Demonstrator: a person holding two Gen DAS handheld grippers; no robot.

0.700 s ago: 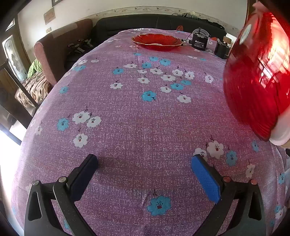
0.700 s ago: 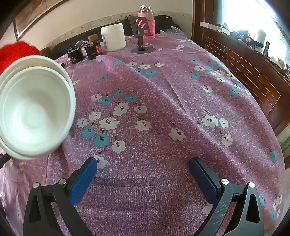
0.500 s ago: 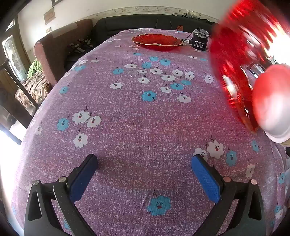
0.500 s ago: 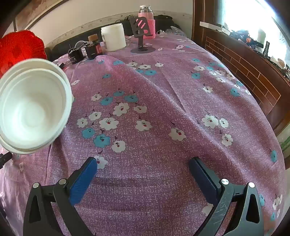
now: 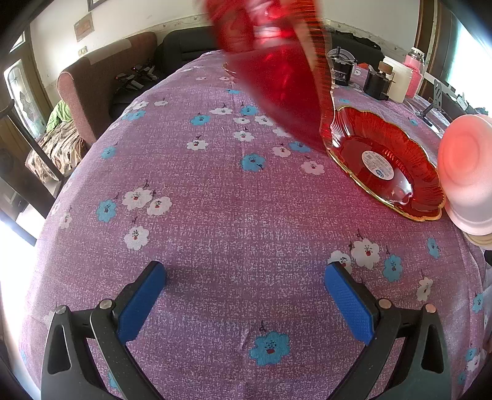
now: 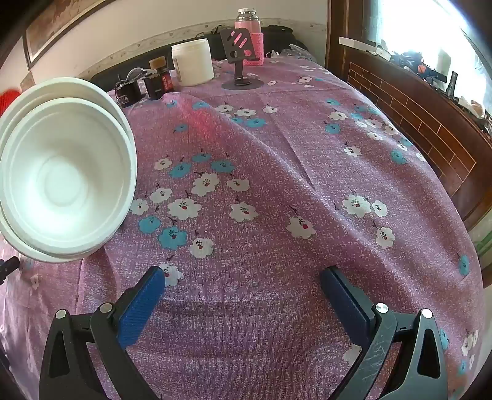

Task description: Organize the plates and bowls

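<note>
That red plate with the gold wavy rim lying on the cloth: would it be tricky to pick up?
The red plate looks like glossy glass, so probably slippery and breakable. Its shallow, scalloped rim lies low on the tablecloth, leaving little edge to pinch.

I see glossy translucent red plate point(image 5: 387, 163) at two o'clock; matt white bowls point(image 6: 61, 172) at nine; woven cloth tablecloth point(image 6: 276, 261).

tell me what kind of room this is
Probably a home living or dining room: a table under a purple floral tablecloth, a brown upholstered armchair beside a dark sofa, and a framed picture on the wall.
</note>
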